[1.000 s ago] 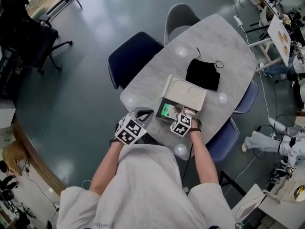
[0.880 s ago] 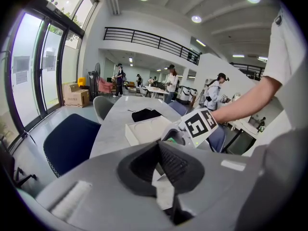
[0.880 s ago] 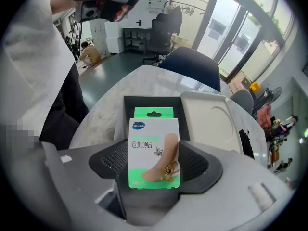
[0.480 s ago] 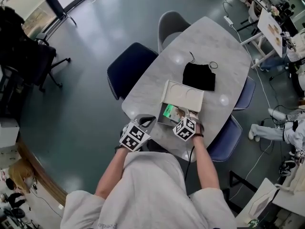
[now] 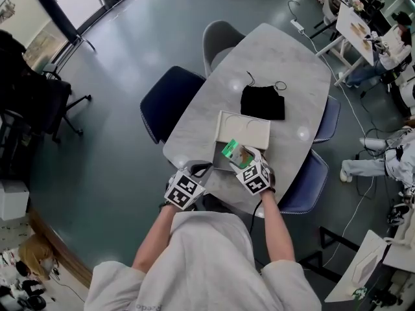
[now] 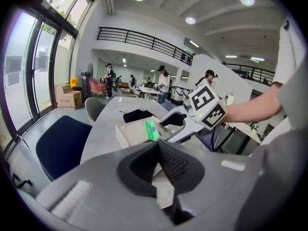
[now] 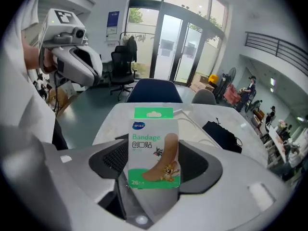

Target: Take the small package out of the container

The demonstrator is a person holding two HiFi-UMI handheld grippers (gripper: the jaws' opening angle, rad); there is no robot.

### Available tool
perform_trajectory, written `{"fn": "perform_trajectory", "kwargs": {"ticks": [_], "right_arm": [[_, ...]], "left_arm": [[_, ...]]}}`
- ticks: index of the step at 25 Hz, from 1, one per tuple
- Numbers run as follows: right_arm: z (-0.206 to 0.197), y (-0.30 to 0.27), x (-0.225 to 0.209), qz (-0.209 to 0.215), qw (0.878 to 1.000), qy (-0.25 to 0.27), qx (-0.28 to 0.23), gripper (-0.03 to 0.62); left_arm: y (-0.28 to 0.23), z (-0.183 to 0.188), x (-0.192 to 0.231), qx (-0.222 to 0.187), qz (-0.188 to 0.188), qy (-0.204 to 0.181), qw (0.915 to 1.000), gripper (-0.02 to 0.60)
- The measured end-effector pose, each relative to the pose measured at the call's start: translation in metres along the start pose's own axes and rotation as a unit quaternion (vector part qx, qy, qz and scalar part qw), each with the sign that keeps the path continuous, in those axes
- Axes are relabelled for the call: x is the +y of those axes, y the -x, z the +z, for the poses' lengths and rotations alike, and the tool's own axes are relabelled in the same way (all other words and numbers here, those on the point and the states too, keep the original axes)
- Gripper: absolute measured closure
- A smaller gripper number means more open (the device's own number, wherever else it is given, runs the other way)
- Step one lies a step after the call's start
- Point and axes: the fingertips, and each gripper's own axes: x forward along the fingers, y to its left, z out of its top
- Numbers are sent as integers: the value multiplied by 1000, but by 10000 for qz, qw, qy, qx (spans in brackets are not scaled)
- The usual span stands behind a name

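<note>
The small package [image 7: 154, 147] is a green and white bandage packet, standing upright between the jaws of my right gripper [image 7: 153, 163], which is shut on it. In the head view the package [image 5: 231, 150] is tilted up just above the open container [image 5: 219, 164], with the right gripper [image 5: 240, 157] behind it. The container's white lid [image 5: 245, 130] lies flat on the table beyond it. My left gripper [image 5: 198, 169] hovers at the table's near edge, left of the container, its jaws shut on nothing. The left gripper view shows the package [image 6: 152, 130] over the white box [image 6: 131, 132].
A black pouch [image 5: 262, 102] with a cord lies further along the marble table [image 5: 292, 63]. A navy chair [image 5: 170, 99] and a grey chair [image 5: 217, 39] stand at the table's left side, and two navy chairs [image 5: 305, 185] at the right. People sit at desks [image 5: 363, 24] far off.
The right gripper has lifted the package from lying flat in the container to tilted up above it. The left gripper has stayed put at the table edge.
</note>
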Motion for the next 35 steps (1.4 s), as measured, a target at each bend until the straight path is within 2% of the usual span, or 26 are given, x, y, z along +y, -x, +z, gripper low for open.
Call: {"fn": "perform_trajectory", "kwargs": {"ticks": [6,17,21,28,35], "right_arm": [[3,20,6,-148,9967,-673,-432,283],[17,45,16,-418,9838,-1352,-1098,283],[17,49,14,-519,9783,-1574,-1240,283],[21,60,11,-580,9595,-2226,-1624,283],[20,63,7,-632,9460,-2614,-1810,283]], "left_arm": [[-2,-2,-14,10,-119,-64,9999,529],[0,-9,-29,-49,-182,-26,9998,529],[0,-16,-24,-63,-102,-21,9999,529],[3,-14,-21,-141,-67,67,9999,529],[2,-11,-16,-164,-46,85,9998,529]]}}
